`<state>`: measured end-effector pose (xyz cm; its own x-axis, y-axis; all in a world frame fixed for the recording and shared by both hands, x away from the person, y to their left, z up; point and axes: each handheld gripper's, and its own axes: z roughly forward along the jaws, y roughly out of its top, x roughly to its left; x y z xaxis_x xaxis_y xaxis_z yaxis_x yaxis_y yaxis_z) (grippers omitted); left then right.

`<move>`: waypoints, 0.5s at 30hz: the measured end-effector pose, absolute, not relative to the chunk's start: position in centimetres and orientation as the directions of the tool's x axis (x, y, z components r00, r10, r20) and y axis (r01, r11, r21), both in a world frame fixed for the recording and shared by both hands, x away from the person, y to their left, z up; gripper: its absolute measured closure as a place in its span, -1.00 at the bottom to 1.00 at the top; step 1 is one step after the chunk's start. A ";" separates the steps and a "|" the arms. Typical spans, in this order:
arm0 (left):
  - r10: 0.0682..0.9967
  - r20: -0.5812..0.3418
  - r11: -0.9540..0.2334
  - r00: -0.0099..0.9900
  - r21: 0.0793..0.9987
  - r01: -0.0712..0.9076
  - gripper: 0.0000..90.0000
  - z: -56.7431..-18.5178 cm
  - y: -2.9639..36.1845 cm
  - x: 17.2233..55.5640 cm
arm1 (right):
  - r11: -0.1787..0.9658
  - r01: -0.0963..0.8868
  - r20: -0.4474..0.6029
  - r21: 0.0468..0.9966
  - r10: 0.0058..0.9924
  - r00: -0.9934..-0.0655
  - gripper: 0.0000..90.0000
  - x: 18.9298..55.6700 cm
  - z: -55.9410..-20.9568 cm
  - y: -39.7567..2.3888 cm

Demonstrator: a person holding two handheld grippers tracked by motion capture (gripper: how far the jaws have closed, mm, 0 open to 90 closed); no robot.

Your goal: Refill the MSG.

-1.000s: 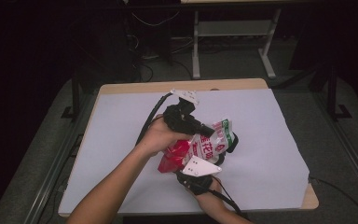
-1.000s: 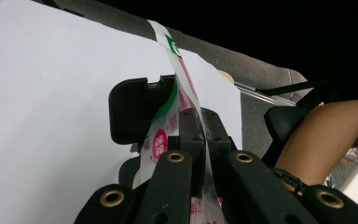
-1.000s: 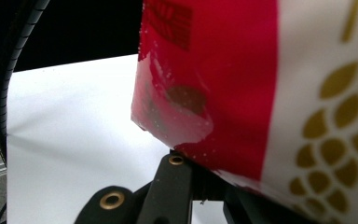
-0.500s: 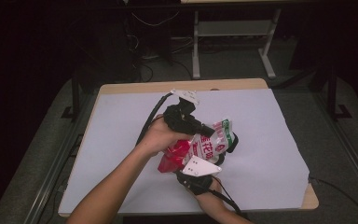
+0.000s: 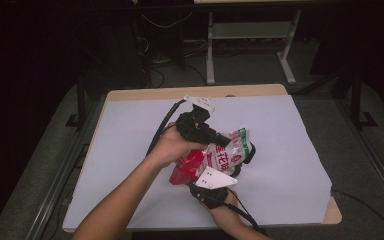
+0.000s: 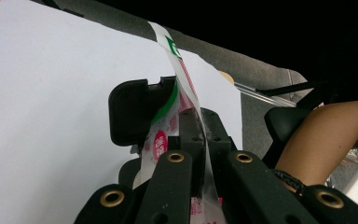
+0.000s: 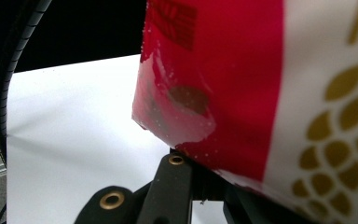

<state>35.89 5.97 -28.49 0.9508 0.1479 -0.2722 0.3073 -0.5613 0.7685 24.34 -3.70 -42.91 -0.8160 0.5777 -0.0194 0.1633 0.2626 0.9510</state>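
A red, white and green snack bag point(image 5: 223, 156) is held above the white table sheet point(image 5: 290, 150) between both grippers. My left gripper point(image 5: 225, 141) comes in from the upper left and is shut on the bag's upper edge. In the left gripper view the jaws point(image 6: 196, 126) pinch the thin film of the bag point(image 6: 186, 88), seen edge-on. My right gripper point(image 5: 205, 170), under its grey plate, comes up from below and is shut on the bag's red lower part. In the right gripper view the bag point(image 7: 223, 79) looms close, hiding the tips of the gripper point(image 7: 200, 172).
The table's wooden edge point(image 5: 195, 92) runs along the back, and dark floor surrounds it. A metal stand point(image 5: 250, 35) is behind. Black cables point(image 5: 162, 125) trail from the left gripper. A forearm point(image 6: 326, 135) is at the right of the left gripper view.
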 end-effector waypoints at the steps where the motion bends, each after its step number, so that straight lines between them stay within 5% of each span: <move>1: 0.148 -0.272 -0.561 0.951 0.768 0.307 0.99 -28.5 6.0 35.9 | 0.263 0.163 -0.020 0.951 0.578 -0.816 1.00 24.3 -42.9 -3.7; 15: 0.148 -0.272 -0.559 0.951 0.770 0.307 0.99 -28.5 5.9 35.9 | 0.262 0.163 -0.020 0.951 0.578 -0.816 1.00 24.3 -42.9 -3.7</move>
<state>35.88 5.91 -28.53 0.9509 0.1479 -0.2720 0.3072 -0.5591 0.7701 24.34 -3.70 -42.91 -0.8158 0.5780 -0.0197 0.1629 0.2624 0.9511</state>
